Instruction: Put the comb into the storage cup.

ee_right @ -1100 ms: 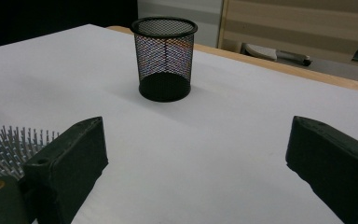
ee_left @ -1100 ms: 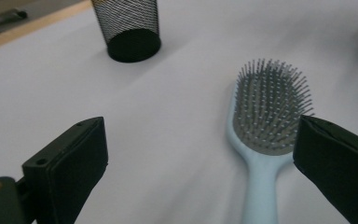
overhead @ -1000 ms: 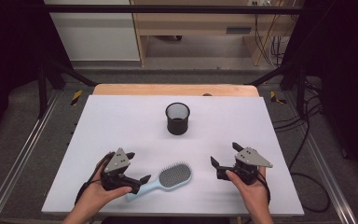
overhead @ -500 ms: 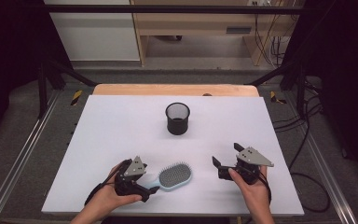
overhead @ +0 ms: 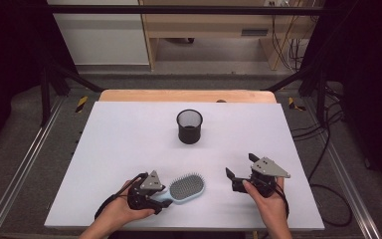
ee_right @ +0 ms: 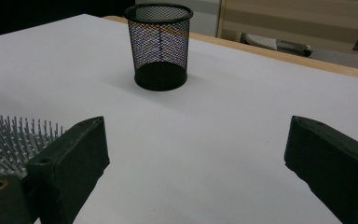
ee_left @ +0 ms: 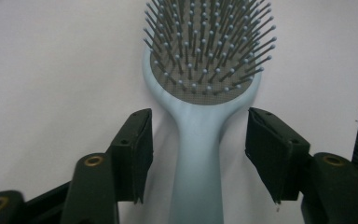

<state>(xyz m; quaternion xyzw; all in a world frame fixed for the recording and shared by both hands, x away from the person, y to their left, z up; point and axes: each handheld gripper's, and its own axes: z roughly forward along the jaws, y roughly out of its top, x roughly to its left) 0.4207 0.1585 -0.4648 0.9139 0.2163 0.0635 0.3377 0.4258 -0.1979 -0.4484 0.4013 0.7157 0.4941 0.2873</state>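
From the high view, the left tool (overhead: pixel 155 197) lies low on the white bench (overhead: pixel 129 144) with the pale blue hairbrush (overhead: pixel 181 189) running out ahead of it, handle toward the tool and bristled head farther on; the right tool (overhead: pixel 238 175) rests off to the brush's other side, well apart from it, and a black mesh cup (overhead: pixel 189 126) stands farther out, beyond both tools. In the left gripper view, the hairbrush (ee_left: pixel 200 121) handle sits squarely between the left tool's (ee_left: pixel 198 154) two black jaws, bristles up and its head just ahead of the tips. The jaws have just been closing and now stand at a middling width, with the handle between them but a strip of bench still showing on either side of it, so the pads do not yet press. In the right gripper view, the right tool (ee_right: pixel 200 163) stands wide with nothing between its jaws; the mesh cup (ee_right: pixel 159 45) is upright straight ahead of it and the brush's bristles (ee_right: pixel 14 140) show just beside its left jaw. The step in hand looks like the grasp of the brush handle. The next move probably calls for closing until both pads bear evenly on the handle, keeping it centred so it doesn't twist, then lifting, likely toward the cup.
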